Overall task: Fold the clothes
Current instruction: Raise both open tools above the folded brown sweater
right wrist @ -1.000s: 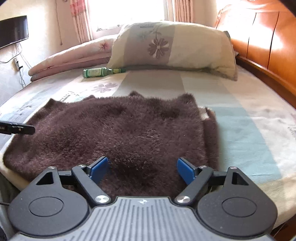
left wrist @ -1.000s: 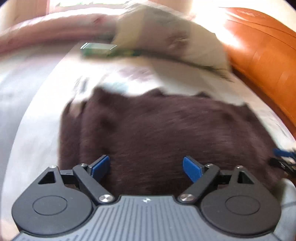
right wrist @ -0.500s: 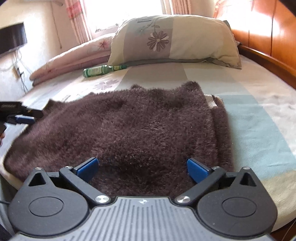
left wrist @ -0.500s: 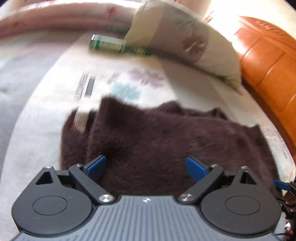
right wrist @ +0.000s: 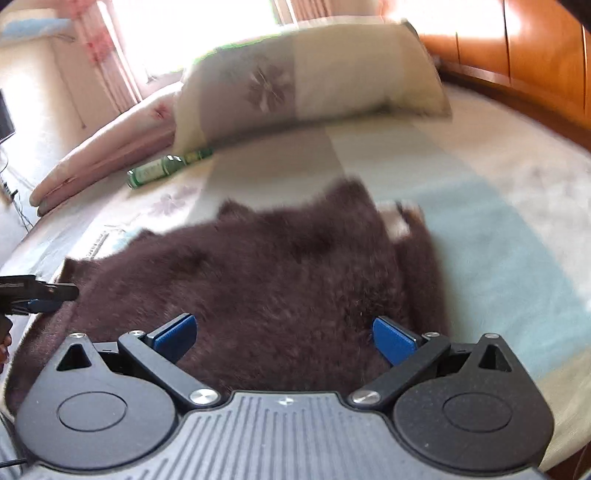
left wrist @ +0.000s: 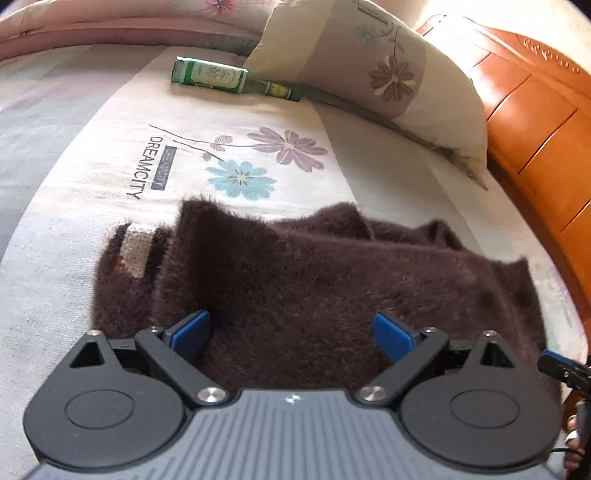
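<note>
Dark brown fuzzy sweater: lying spread on the bed near its front edge, one side folded over so a pale inner patch is showing. Left gripper: hovering over the sweater's near edge, jaws standing wide apart, nothing between them. Right gripper: also sitting over the near edge, jaws apart and gripping nothing; this view is blurring. Green bottle: lying on its side toward the head of the bed, neck just beside the floral pillow. Pink quilt: lying rolled along the far edge. Wooden headboard: standing behind the pillow.
</note>
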Motion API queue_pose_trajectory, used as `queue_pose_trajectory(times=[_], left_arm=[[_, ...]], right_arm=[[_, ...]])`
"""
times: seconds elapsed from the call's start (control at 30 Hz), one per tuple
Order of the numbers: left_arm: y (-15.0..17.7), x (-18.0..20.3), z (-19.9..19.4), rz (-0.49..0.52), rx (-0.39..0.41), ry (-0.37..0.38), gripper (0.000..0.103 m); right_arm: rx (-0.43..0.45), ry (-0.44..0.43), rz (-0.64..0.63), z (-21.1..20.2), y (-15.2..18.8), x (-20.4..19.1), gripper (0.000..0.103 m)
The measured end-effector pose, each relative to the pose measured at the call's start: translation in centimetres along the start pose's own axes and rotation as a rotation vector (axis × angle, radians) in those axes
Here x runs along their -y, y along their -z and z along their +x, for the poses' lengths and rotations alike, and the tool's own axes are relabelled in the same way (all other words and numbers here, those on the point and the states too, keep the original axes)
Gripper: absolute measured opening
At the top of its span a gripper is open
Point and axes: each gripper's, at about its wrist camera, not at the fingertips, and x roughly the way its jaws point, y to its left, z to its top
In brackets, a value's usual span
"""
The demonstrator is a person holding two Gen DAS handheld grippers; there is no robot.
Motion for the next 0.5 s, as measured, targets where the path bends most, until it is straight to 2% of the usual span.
queue_pose_trajectory(times=[0.17, 0.27, 0.33, 0.43, 0.5], left_arm=[[-1.8, 0.6, -0.8, -0.029, 0.027, 0.085, 0.095], [-2.6, 1.3, 0.1, -0.035, -0.016, 0.119, 0.095], [-2.6, 1.7, 0.7, -0.018, -0.031, 0.116, 0.096], [-2.0, 1.6, 1.6, 0.007, -0.046, 0.036, 0.096], [-1.6, 1.0, 1.7, 0.010, -0.032, 0.046, 0.096]], right_arm=[[0.025, -0.009, -0.057, 0.1, -2.3, -1.4, 0.103], [0.042, -0.028, -0.114, 1.4, -4.7, -3.3, 0.103], [0.044, -0.023, -0.156, 2.8, -6.0, -4.9, 0.103], [0.038, 0.023, -0.179, 5.7, -7.1, -6.7, 0.103], [0.009, 0.048, -0.153, 7.8, -7.4, -7.0, 0.103]])
